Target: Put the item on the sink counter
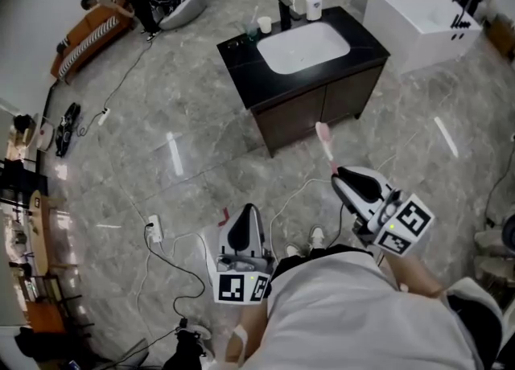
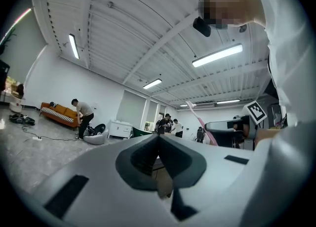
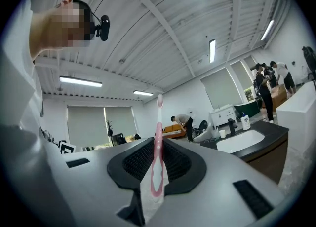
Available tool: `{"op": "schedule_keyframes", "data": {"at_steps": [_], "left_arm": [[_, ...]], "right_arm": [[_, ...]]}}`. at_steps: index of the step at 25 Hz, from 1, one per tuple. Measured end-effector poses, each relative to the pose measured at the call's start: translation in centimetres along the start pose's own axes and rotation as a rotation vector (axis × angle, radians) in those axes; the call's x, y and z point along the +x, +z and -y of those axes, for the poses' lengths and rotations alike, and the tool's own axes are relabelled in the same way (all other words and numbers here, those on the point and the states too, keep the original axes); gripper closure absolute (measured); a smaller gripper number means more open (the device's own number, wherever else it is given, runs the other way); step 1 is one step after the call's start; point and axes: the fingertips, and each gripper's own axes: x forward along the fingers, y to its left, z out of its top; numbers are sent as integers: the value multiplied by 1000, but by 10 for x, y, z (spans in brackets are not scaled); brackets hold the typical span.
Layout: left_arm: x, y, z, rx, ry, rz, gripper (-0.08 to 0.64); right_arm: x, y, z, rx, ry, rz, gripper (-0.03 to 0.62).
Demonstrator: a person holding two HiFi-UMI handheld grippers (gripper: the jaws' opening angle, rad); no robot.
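Clamped between the jaws of the right gripper, low on the handle: a slim pink plastic toothbrush, long axis in line with the jaws, bristle head leading out past the tips. Ahead of those tips and well apart from them, across grey marble floor: the black-topped sink counter on its dark wooden cabinet, white oval basin sunk in the middle. Aims the brush roughly at the cabinet's near front, so probably needs a long carry forward and a lift above the top before any release. Nearer to the counter of the two: the right gripper. Further back and to that gripper's left: the left gripper, jaws pressed together with nothing between them. From the head view alone: the full gap to the counter and the bare strips of black top either side of the basin. From the right gripper view alone: the grip itself, handle pinched between ribbed dark pads, and, off to the right of the jaws, a black tap, a white pump bottle and a white cup along the counter's far edge. From the left gripper view: its jaws meeting at the tips, and the brush slanting upward off to their right.
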Motion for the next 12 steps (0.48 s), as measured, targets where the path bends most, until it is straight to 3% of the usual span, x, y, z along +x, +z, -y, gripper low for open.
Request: {"op": "schedule_keyframes", "data": {"at_steps": [12], "left_arm": [[-23,-10,-19,-41,3,-3,557]], "right_arm": [[5,-7,-21,2,-18,-12,517]]}}
